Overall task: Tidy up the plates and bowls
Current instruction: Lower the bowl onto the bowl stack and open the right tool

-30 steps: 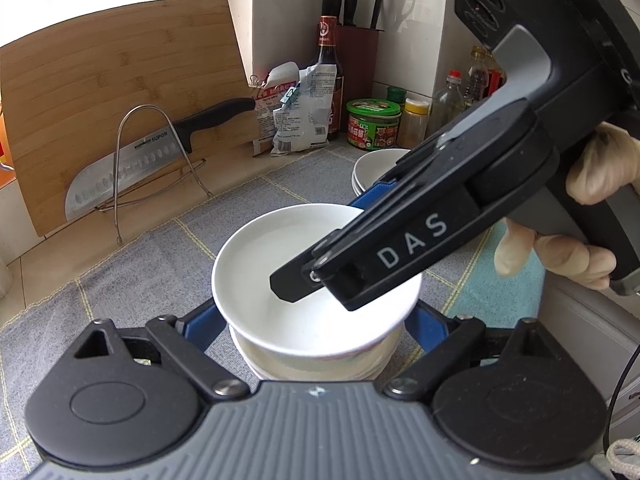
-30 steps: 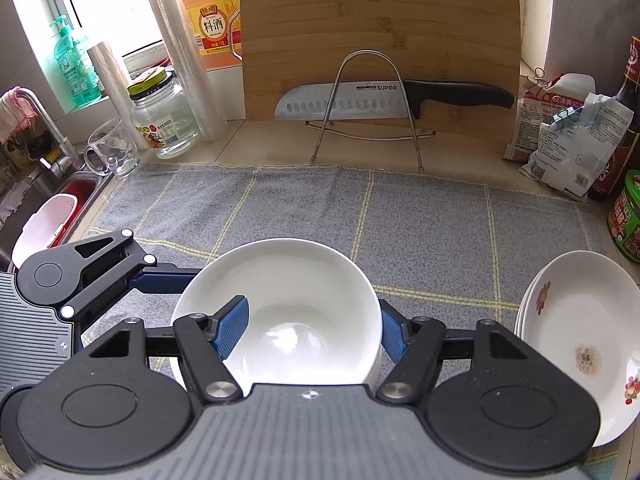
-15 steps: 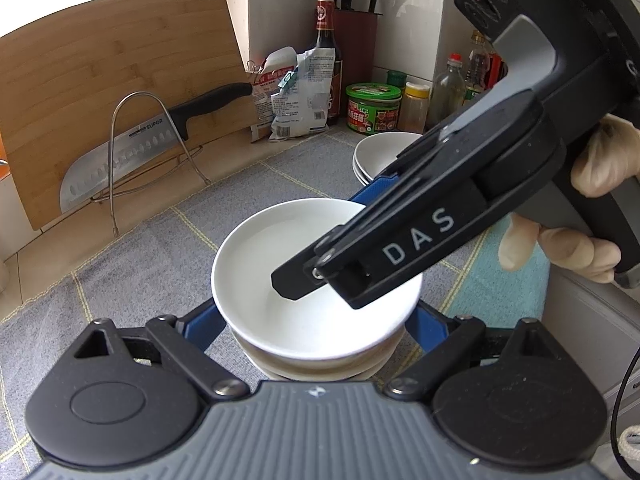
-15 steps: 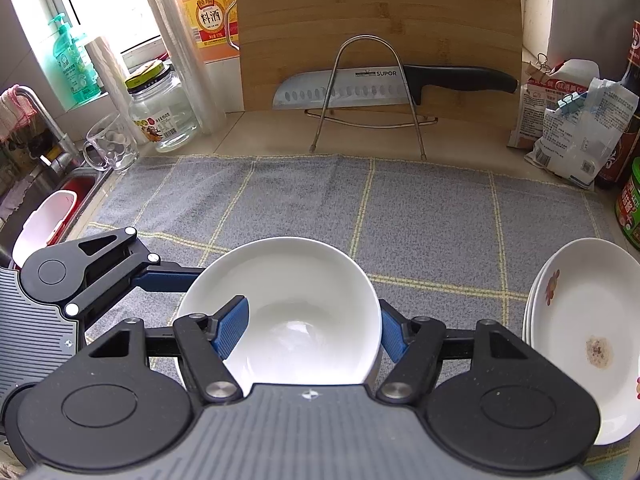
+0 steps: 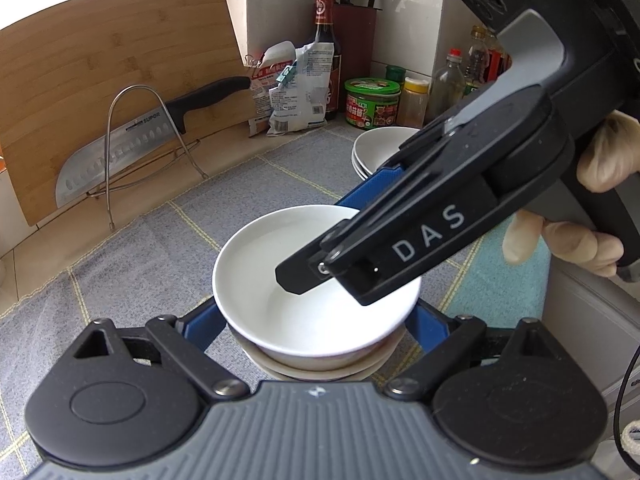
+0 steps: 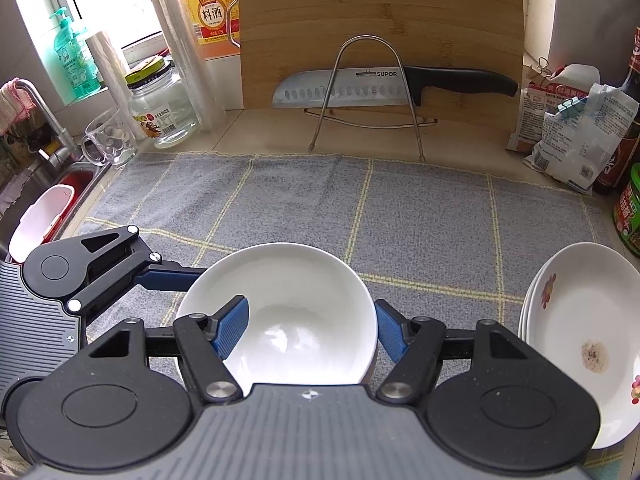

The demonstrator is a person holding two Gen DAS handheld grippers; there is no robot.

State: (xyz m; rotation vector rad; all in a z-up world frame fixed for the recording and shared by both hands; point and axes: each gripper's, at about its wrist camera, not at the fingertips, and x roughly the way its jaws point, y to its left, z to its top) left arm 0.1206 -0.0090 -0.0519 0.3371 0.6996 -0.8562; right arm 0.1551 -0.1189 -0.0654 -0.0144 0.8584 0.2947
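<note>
A white bowl (image 5: 280, 264) (image 6: 288, 300) sits slightly tilted on top of a short stack of bowls (image 5: 320, 368) on the grey checked mat (image 6: 400, 208). My right gripper (image 6: 310, 328) is shut on the top bowl, with the left blue pad inside it and the right pad outside its wall. In the left wrist view that gripper (image 5: 332, 236) crosses over the bowl, held by a gloved hand (image 5: 560, 240). My left gripper (image 5: 316, 320) has its fingers tight against both sides of the stack under the top bowl's rim, which hides the pads.
A stack of white plates (image 6: 580, 340) (image 5: 384, 148) lies on the mat to the right. At the back, a knife (image 6: 380, 84) rests on a wire stand against a cutting board. A glass jar (image 6: 160, 112), a mug (image 6: 104, 140) and the sink (image 6: 48, 208) are left. Jars and bottles (image 5: 372, 100) stand at the far right.
</note>
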